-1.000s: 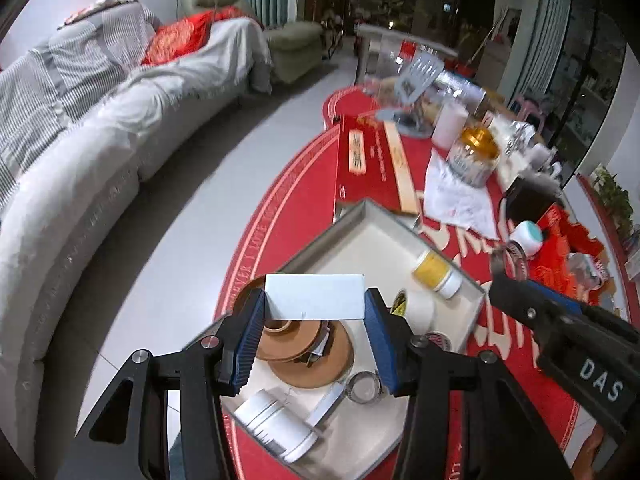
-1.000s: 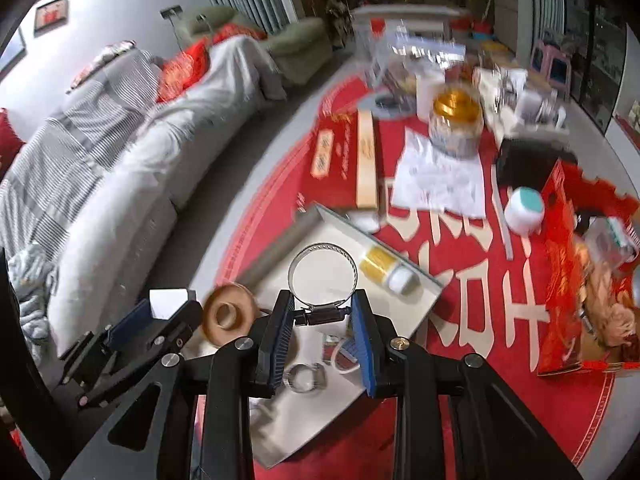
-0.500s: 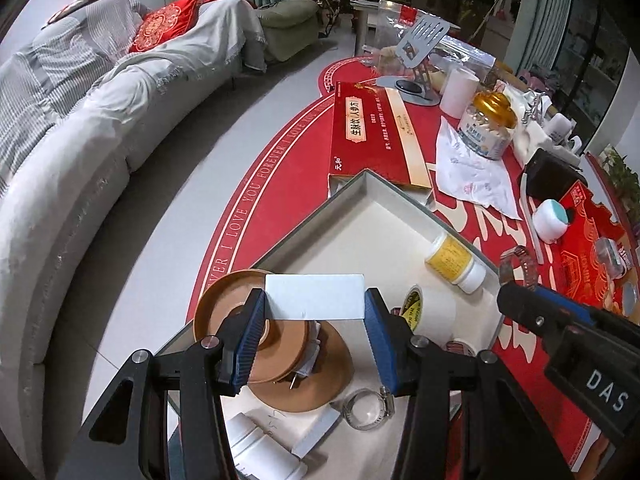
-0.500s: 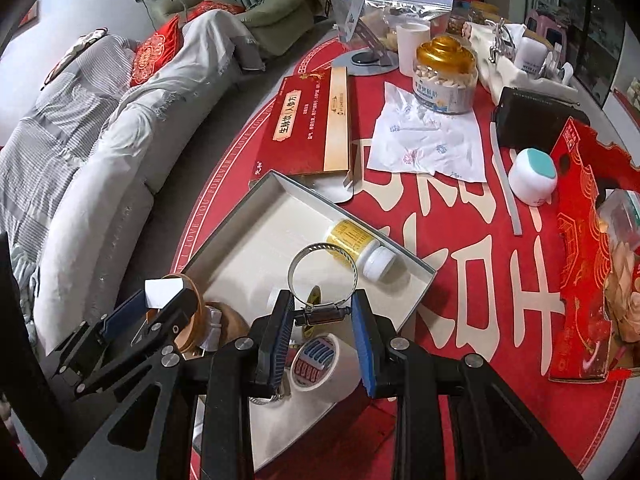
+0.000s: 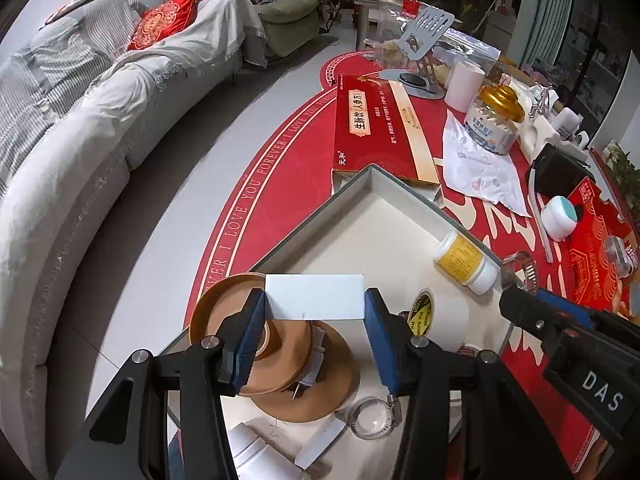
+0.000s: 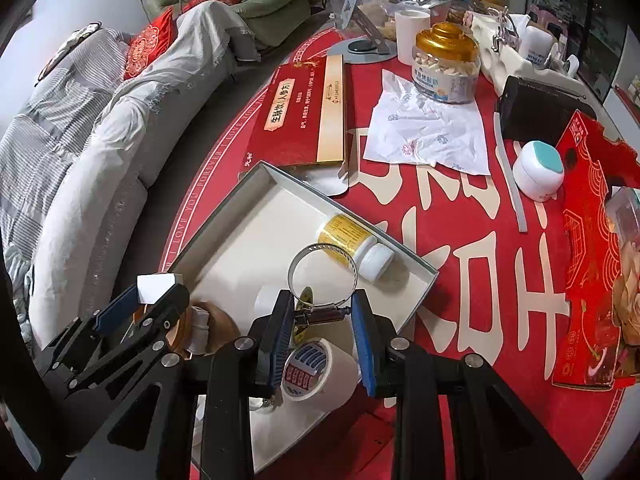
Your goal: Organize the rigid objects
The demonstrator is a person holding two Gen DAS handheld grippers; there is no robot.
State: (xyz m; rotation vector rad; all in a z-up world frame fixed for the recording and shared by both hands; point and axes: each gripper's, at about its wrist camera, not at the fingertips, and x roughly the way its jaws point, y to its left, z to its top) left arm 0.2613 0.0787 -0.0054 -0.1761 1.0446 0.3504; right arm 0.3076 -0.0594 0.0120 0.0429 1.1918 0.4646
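Left gripper (image 5: 315, 312): fingers clamp flat white rectangular card (image 5: 315, 296) above shallow white cardboard tray (image 5: 372, 184). Right gripper (image 6: 323, 316): fingers narrow, pinching metal hose clamp ring (image 6: 322, 274) by screw housing.

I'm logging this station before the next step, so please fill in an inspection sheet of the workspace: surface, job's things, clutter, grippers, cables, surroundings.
Surface: round table under a red cloth with pale characters.
Job's things: white tray holding a yellow-label bottle, tape rolls, brown discs and a hose clamp on the tray floor.
Clutter: red box, gold-lid jar, paper sheet, teal-lid pot.
Grippers: left gripper shut on a white card; right gripper shut on a second hose clamp.
Cables: nothing seen.
Surroundings: covered grey sofa, red cushion, green armchair.
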